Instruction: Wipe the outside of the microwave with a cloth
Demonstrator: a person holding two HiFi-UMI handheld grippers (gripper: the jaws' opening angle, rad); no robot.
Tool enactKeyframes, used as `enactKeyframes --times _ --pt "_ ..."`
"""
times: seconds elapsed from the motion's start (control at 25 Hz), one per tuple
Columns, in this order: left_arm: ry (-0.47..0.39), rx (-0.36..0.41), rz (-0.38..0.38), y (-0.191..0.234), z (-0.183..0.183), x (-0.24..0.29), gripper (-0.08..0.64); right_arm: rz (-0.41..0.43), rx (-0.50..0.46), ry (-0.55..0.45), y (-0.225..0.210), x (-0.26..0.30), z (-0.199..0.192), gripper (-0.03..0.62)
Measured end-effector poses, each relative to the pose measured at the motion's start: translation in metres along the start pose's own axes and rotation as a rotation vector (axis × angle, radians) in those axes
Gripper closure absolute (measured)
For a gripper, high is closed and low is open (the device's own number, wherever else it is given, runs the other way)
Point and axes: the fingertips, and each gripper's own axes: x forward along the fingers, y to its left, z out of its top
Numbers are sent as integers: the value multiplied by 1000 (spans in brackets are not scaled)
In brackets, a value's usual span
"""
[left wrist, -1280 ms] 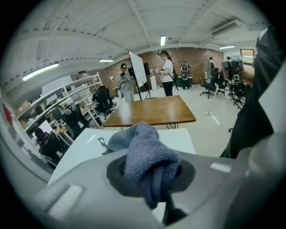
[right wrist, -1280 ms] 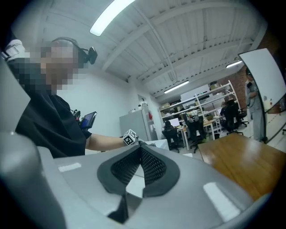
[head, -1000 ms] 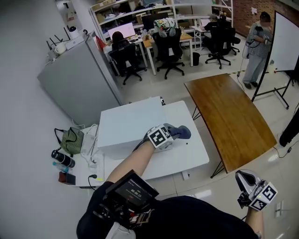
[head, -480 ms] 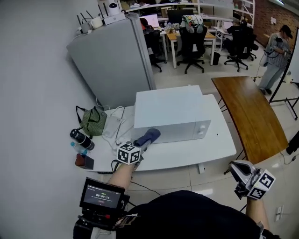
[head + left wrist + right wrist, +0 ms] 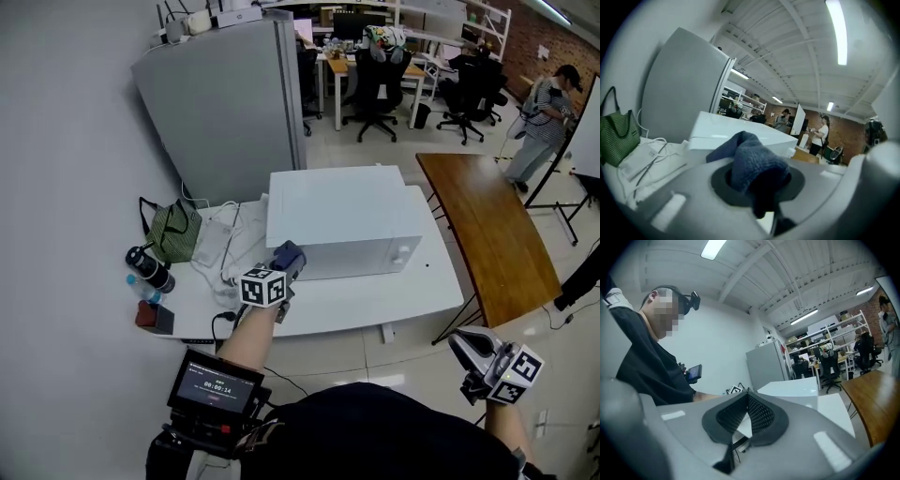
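Left gripper (image 5: 281, 269) is clenched on a dark blue woven cloth (image 5: 289, 254), holding it at the near left corner of the white box-shaped microwave (image 5: 342, 220); contact cannot be confirmed. The microwave stands on a white rectangular table (image 5: 375, 302). Right gripper (image 5: 467, 349), near right and well apart from the table, has its jaws closed together with nothing between them.

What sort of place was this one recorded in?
Probably an open-plan office or lab: office chairs and monitors at the back, plus a microwave on a white table beside a grey fridge.
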Motion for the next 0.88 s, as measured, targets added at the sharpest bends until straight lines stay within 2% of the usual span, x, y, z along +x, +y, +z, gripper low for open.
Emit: enactKeyframes --times 0.12,0.32,0.44,0.52,0.72,0.88 --pt "16 17 -10 -46 8 47 503 -29 9 -20 -34 -40 -1 588" --pt "21 49 71 -107 2 108 505 -106 46 -54 -113 -130 -7 588" --pt "25 43 102 -135 -1 136 504 -147 73 -66 -157 -175 -10 588" --pt "44 40 83 -157 -5 154 503 -162 81 -77 -176 -197 -10 588" --pt "127 91 -16 -227 -12 213 503 -176 86 -113 -200 -231 -8 588" --pt "185 96 -64 -262 -21 246 503 -214 96 -125 -211 -254 -11 588"
